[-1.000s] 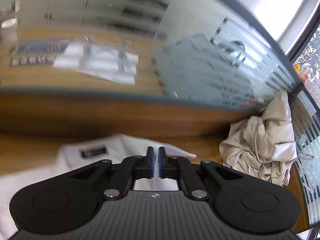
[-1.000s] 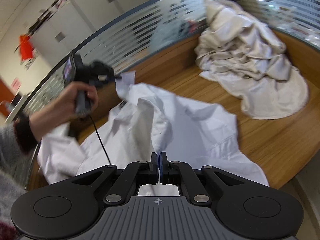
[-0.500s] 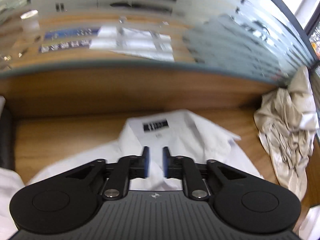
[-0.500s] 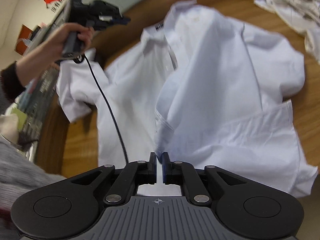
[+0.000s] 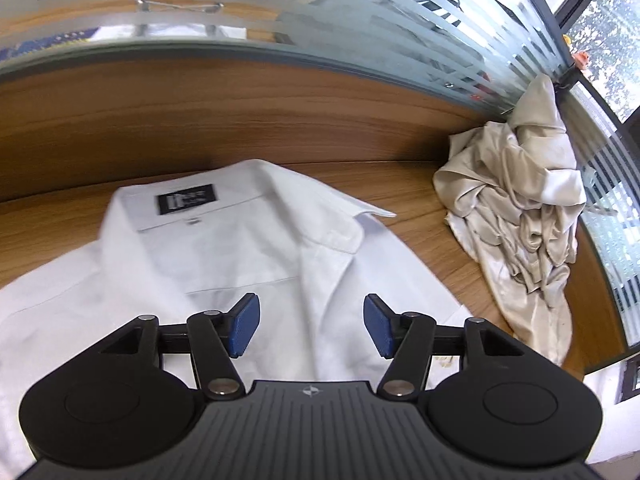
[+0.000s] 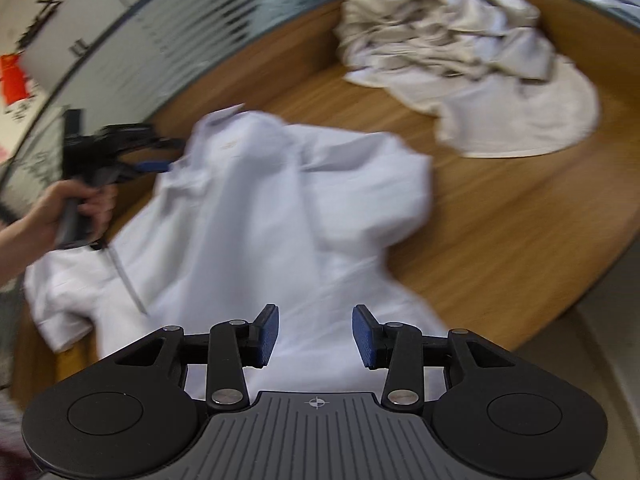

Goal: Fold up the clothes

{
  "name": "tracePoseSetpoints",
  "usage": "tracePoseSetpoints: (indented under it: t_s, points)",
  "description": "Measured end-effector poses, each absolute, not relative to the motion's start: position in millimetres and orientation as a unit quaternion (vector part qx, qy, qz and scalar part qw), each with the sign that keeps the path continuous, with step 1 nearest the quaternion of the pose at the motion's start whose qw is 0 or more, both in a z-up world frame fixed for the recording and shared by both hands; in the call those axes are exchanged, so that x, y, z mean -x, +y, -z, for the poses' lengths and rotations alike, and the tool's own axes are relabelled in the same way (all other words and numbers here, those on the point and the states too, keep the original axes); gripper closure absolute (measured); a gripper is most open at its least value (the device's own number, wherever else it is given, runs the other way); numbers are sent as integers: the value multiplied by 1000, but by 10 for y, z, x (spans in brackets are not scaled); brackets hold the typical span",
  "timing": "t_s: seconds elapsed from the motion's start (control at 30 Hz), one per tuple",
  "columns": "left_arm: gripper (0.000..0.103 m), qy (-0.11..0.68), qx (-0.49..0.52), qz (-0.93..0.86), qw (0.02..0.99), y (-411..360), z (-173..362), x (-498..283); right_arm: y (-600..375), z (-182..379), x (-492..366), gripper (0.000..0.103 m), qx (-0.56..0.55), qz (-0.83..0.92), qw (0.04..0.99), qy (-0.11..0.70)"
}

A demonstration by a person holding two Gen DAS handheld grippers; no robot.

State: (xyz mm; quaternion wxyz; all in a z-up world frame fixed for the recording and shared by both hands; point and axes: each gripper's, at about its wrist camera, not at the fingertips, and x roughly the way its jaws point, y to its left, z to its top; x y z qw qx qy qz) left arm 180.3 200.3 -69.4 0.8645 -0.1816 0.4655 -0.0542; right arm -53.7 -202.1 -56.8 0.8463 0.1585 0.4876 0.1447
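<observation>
Left wrist camera: rides behind my left gripper [image 5: 311, 326], tilted down, close over the collar end of the white shirt [image 5: 256, 264], facing the frosted glass partition [image 5: 360, 28]. Right wrist camera: behind my right gripper [image 6: 314, 336], tilted down over the shirt's lower part, blurred. Both views share the shirt, the wooden table [image 6: 500, 216] and the beige clothes pile [image 5: 520, 208].

A white shirt [image 6: 280, 216] is spread on a wooden table [image 6: 500, 220], below the right gripper [image 6: 314, 336], whose jaws have just been opening. A beige heap [image 6: 460, 52] is seen beyond.
</observation>
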Motion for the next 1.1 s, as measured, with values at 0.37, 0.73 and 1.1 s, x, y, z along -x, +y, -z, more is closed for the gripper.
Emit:
tracePoseSetpoints:
  t_s: [0.37,0.73,1.1]
  points:
    - [90,483,217,55,846,1900,904,-2020,-2196,1006,249,60,-164,-165,840,490]
    - [101,452,203,23,869,2135,449,-1863,-2322,935,472,91,-222,-206,827,474]
    - [102,482,116,-31,868,2471,184,-1566,-2135,710,1226,92,-229,-252,773,536]
